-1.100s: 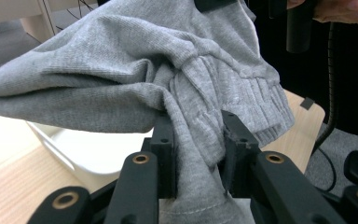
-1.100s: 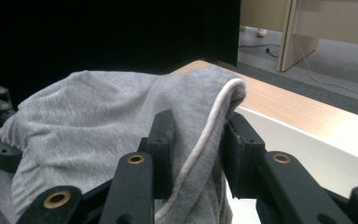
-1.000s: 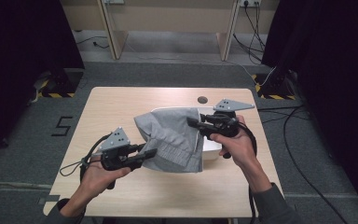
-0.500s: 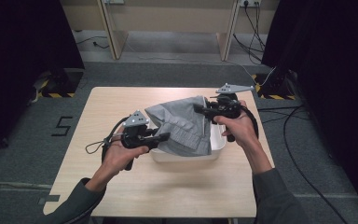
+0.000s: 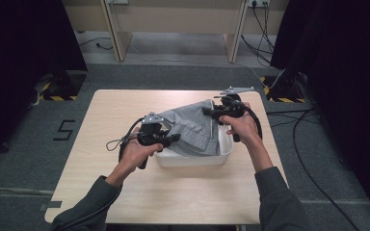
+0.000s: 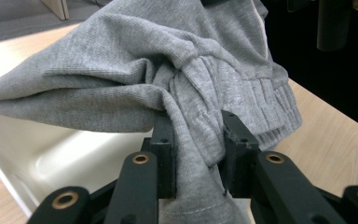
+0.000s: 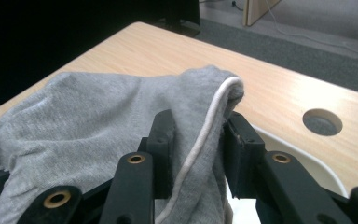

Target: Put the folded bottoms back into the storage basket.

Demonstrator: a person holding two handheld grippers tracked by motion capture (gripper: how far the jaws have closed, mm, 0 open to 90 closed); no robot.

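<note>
Garment (image 5: 192,129) of grey knit is held stretched between two grippers above a white tub (image 5: 224,153) on a pale wooden table (image 5: 106,115). The left gripper (image 5: 176,138) is seen at the near left corner of the tub, its jaws pinched on a bunched fold of the cloth beside the ribbed waistband (image 6: 256,100). The right gripper (image 5: 207,111) is seen at the far right of the tub, its jaws closed on a hemmed edge where a white cord (image 7: 205,135) runs between them. In both gripper views the fabric is squeezed tight between the black jaws. The garment is draped from the right gripper down toward the left, with its lower part sagging into the tub and its middle hanging over the open basin. A round hole (image 7: 322,122) is cut in the tabletop just beyond the tub's rim. Both grippers are gripped by a person's hands, whose sleeved forearms are seen entering from the near edge of the table.
</note>
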